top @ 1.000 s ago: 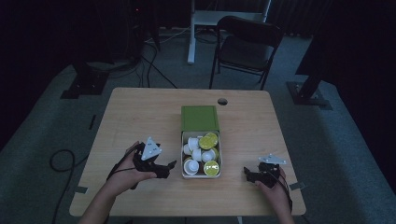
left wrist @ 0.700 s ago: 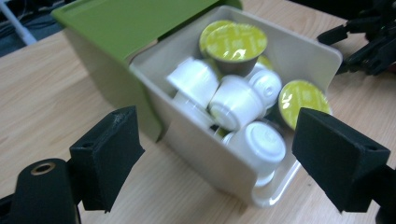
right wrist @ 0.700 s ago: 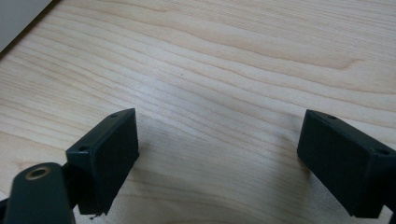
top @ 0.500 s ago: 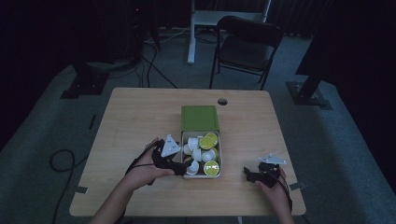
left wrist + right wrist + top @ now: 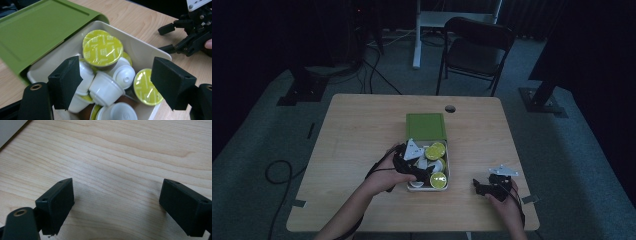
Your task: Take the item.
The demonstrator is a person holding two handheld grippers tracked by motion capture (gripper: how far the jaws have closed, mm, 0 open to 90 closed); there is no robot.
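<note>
High view: the left tool (image 5: 424,172) hangs over the white box (image 5: 448,162) of little cups, in the middle of the tabletop (image 5: 362,130). The green lid (image 5: 426,126) lies at the far end of the box. The right tool (image 5: 479,186) sits low on the tabletop, to the right of the box and apart from it.

Left gripper view: the left tool (image 5: 116,85) has its two black jaws apart, and they have just been closing. They hang over the white box (image 5: 140,50). A white cup (image 5: 105,88) lies between the jaws, but the pads do not press on it. A cup with a yellow-green top (image 5: 102,50) lies above it in the pile, and another yellow-green top (image 5: 146,86) lies near the right jaw. The right tool (image 5: 186,35) shows farther off on the wood.

Right gripper view: the right tool (image 5: 116,202) has its jaws wide apart, with only bare tabletop (image 5: 120,152) between them.
</note>
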